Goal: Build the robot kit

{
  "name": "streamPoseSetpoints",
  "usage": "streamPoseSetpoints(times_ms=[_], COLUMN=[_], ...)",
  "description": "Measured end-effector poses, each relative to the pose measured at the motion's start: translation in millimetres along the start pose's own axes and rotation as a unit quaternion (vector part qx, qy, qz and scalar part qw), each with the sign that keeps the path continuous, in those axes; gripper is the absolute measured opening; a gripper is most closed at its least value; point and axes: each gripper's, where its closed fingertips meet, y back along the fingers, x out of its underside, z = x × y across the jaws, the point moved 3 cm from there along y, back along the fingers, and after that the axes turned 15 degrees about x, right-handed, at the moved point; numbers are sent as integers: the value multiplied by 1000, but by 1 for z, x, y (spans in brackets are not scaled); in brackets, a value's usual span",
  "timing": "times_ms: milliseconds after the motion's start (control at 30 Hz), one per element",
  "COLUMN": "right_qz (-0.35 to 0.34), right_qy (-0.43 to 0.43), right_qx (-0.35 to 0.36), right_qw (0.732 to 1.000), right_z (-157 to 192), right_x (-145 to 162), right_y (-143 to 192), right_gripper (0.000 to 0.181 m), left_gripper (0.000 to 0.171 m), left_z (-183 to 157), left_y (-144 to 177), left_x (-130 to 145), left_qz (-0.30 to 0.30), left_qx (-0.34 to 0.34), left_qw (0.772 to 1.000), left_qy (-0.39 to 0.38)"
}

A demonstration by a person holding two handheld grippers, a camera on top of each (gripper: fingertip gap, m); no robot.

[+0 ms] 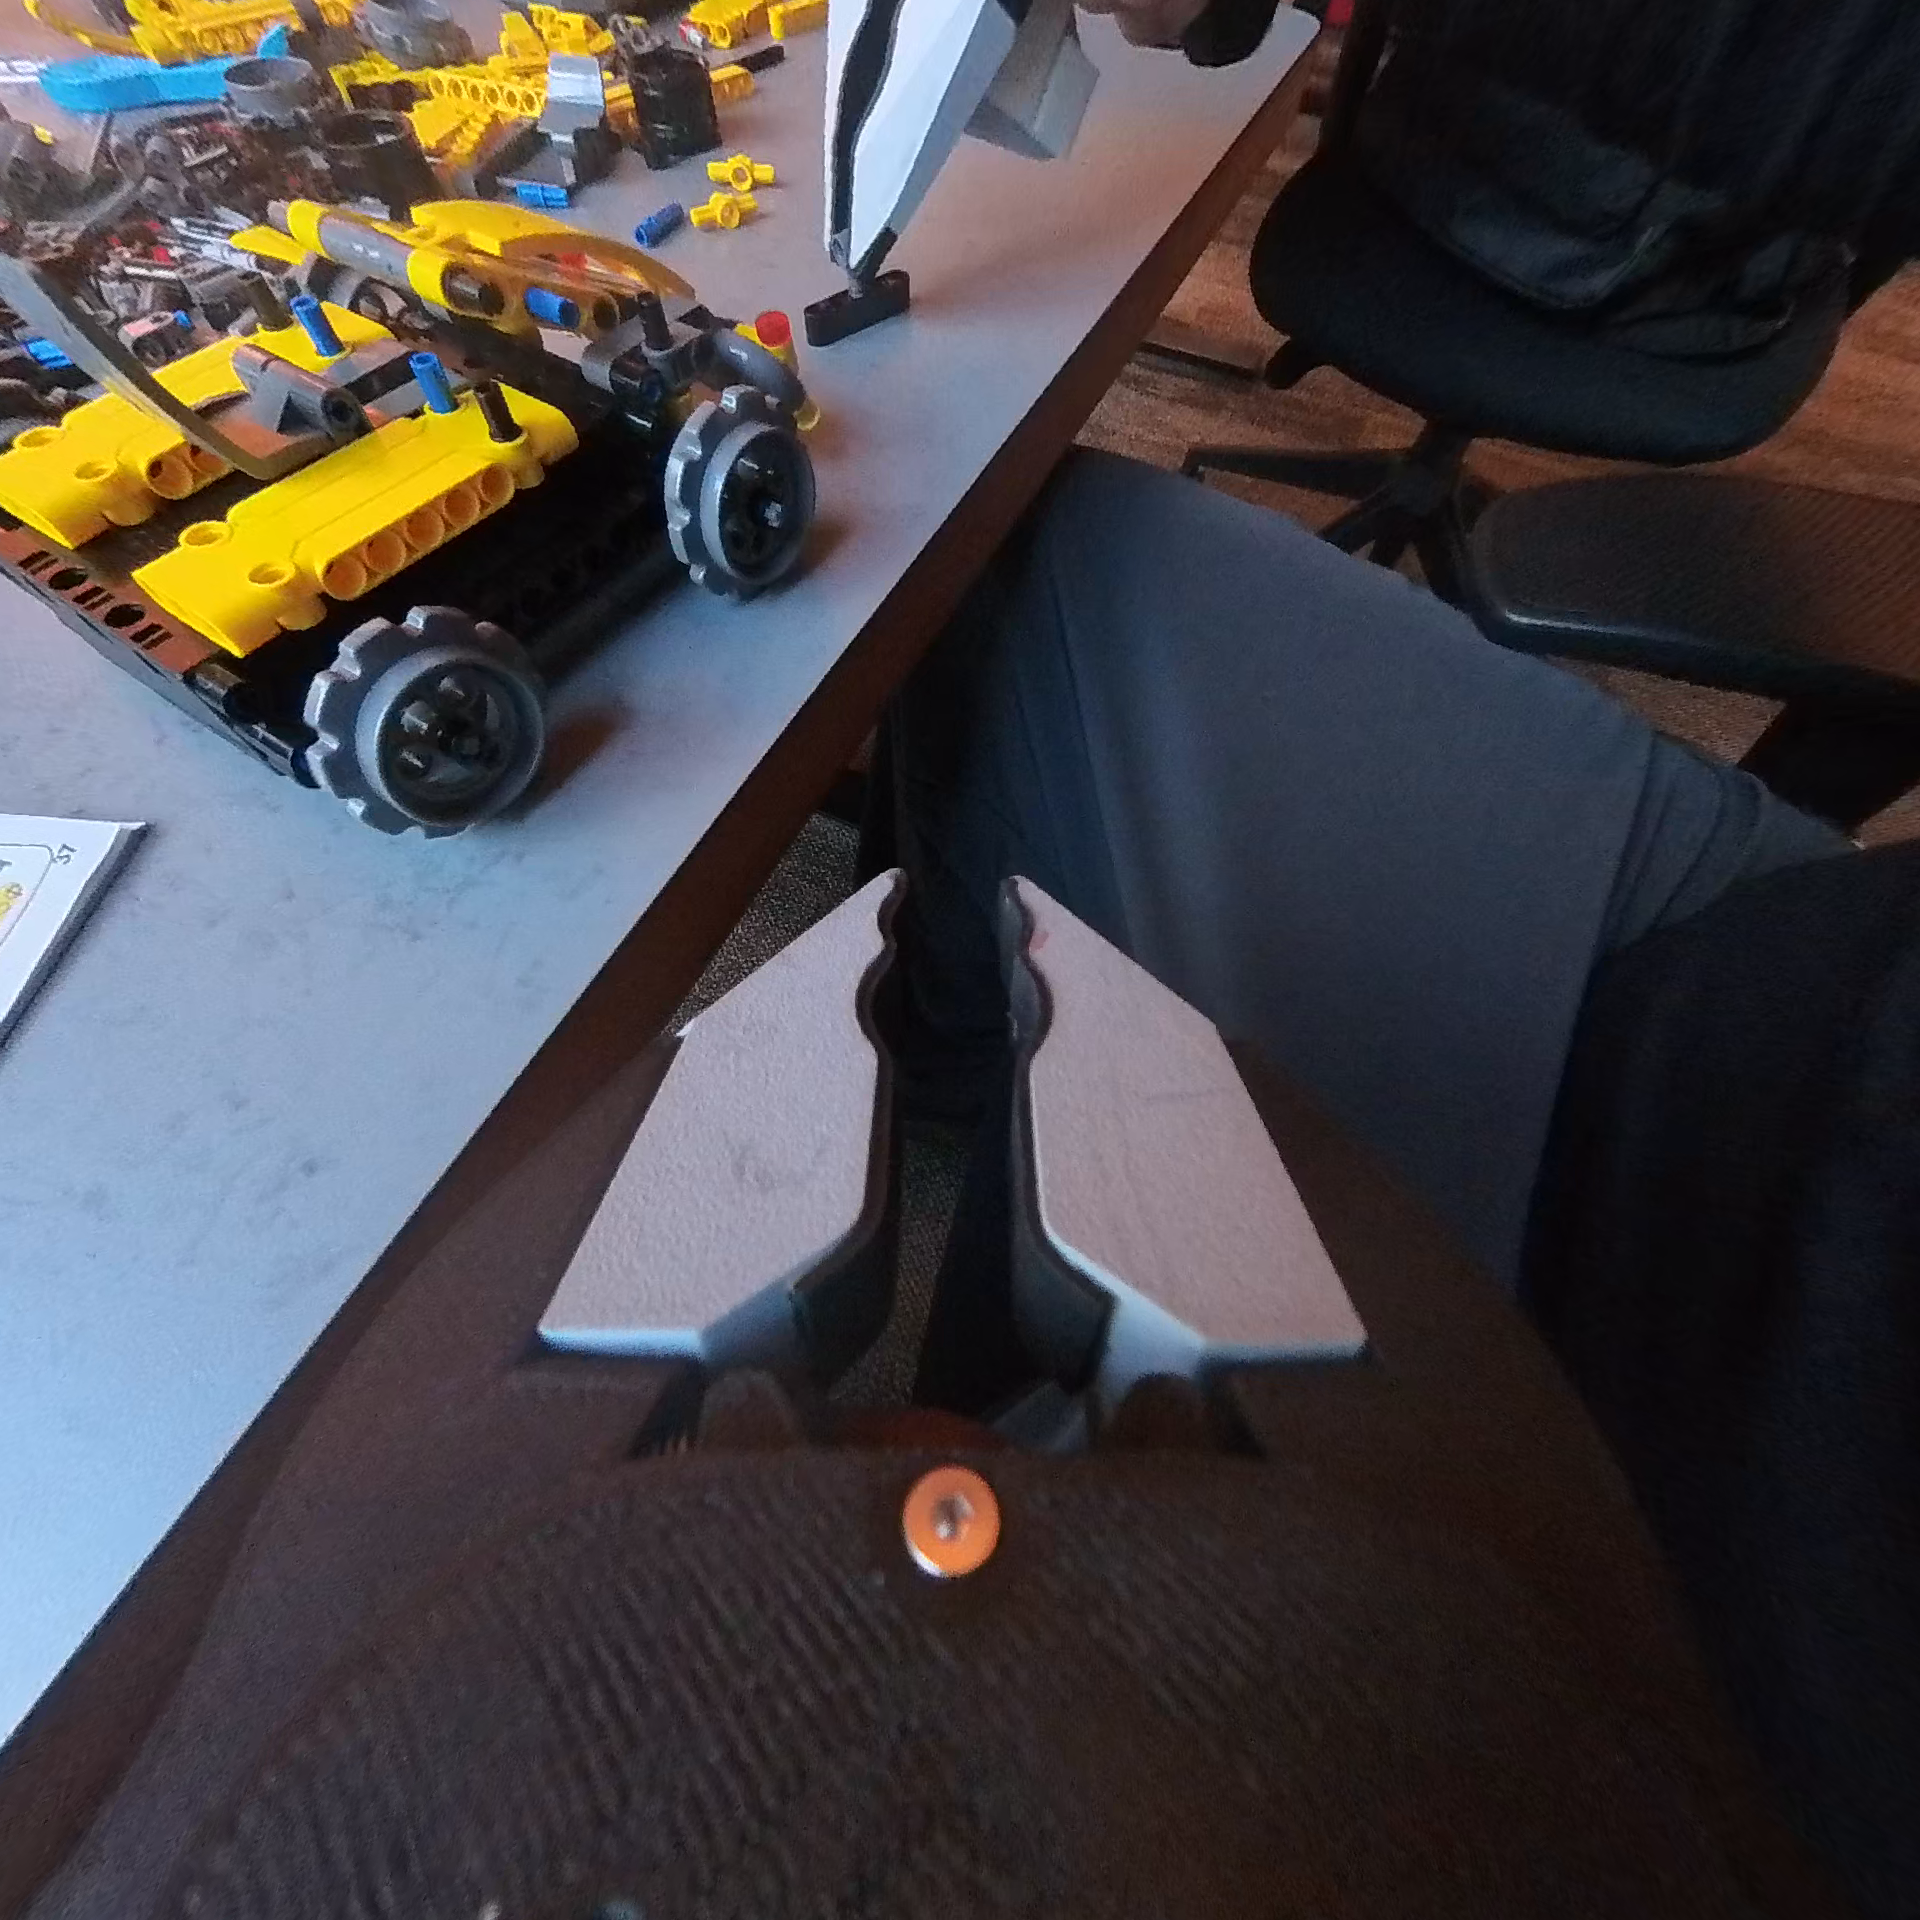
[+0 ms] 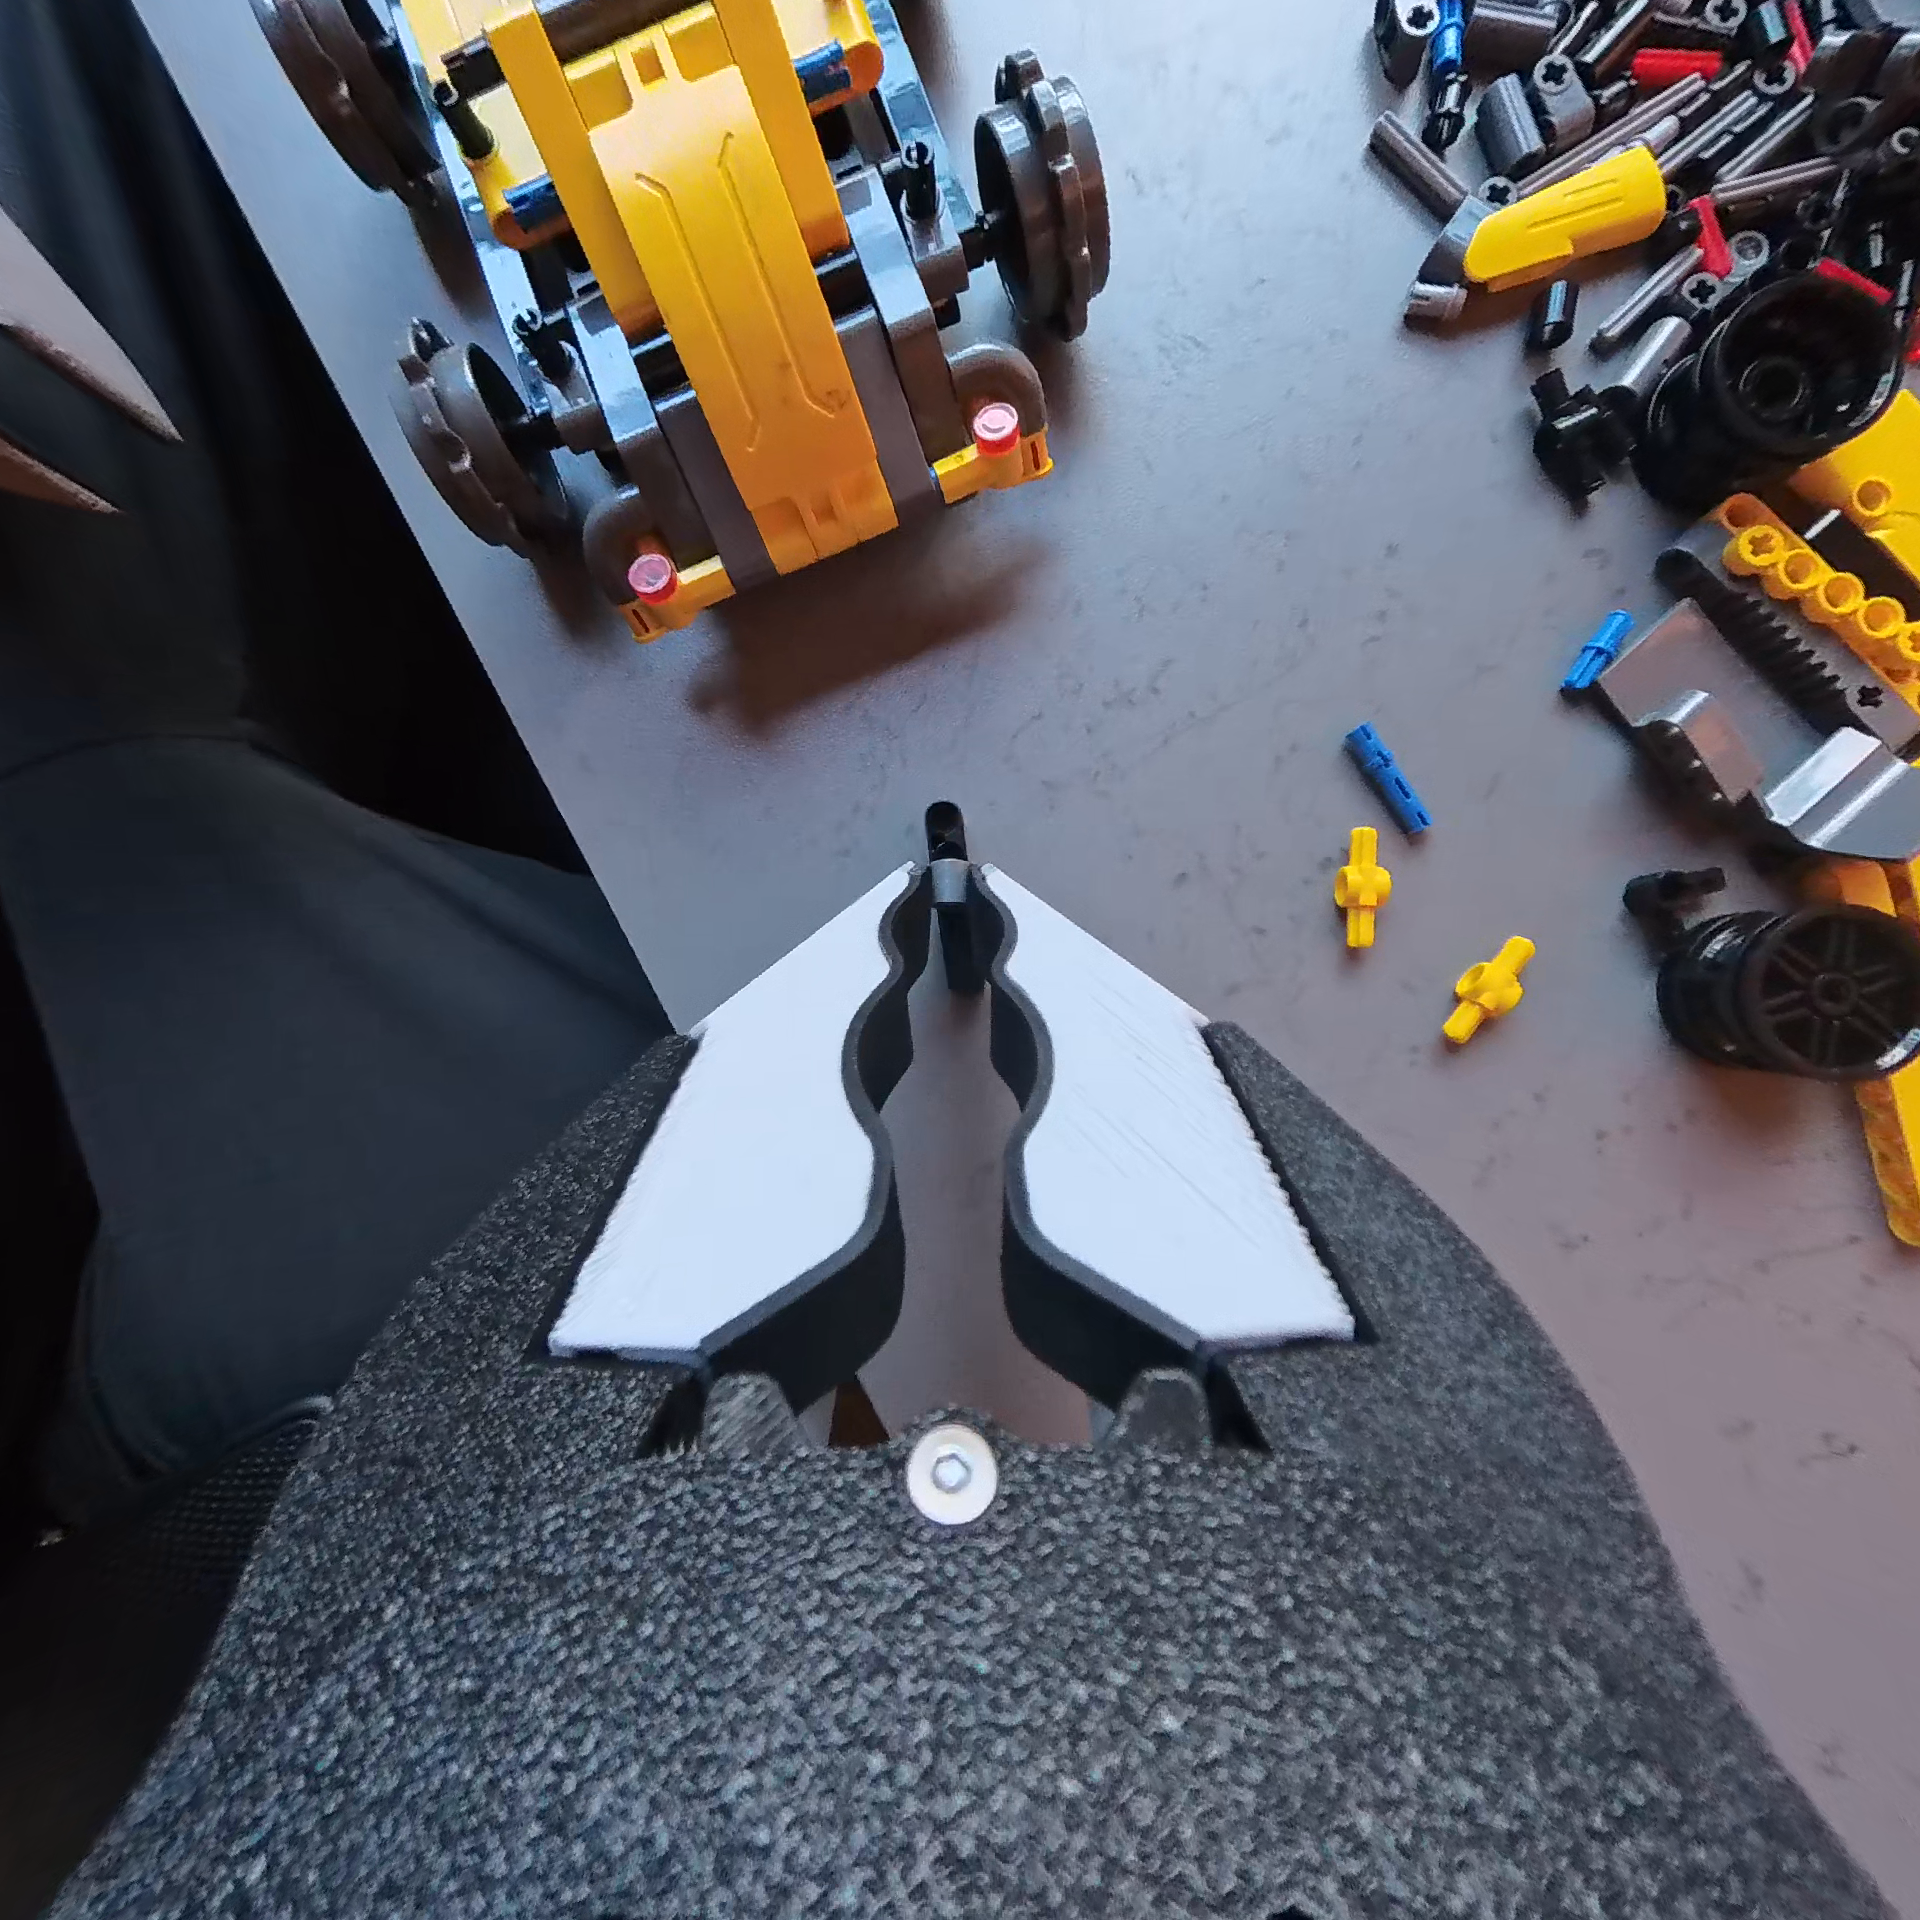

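My right gripper (image 2: 951,878) is shut on a small black beam (image 2: 943,831) and holds it at the grey table (image 2: 1143,675), near its edge. In the left wrist view the same gripper (image 1: 860,260) points down, with the black beam (image 1: 857,307) resting on the tabletop. A yellow and black toy vehicle (image 2: 717,312) with grey wheels stands just beyond it and also shows in the left wrist view (image 1: 343,468). My left gripper (image 1: 954,894) is open and empty, off the table's edge above a person's grey trouser leg (image 1: 1299,831).
Loose yellow, black, grey and blue parts (image 2: 1714,156) lie at the right. Two yellow connectors (image 2: 1361,885), a blue pin (image 2: 1387,777) and black wheels (image 2: 1808,992) lie near my right gripper. A booklet (image 1: 52,914) lies at the left. A black office chair (image 1: 1507,312) stands beyond the table. My hands' fingertips stand some 20 cm from each other.
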Motion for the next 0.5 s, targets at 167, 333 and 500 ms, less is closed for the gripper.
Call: streamPoseSetpoints(times_ms=[167,333,500], right_qz=[6,21,38], right_qy=[10,20,38], right_qx=[5,13,21], right_qw=[1000,999,998], right_z=[-1,0,1], right_x=[0,-1,-3], right_y=[0,-1,-2], right_gripper=[7,7,7], left_gripper=[13,13,13], left_z=[0,0,-2], left_y=[0,1,0], left_x=[0,-3,-2], left_qz=[0,-4,-4], left_qx=[0,0,3], left_qw=[1000,1000,1000], left_qy=[-1,2,0])
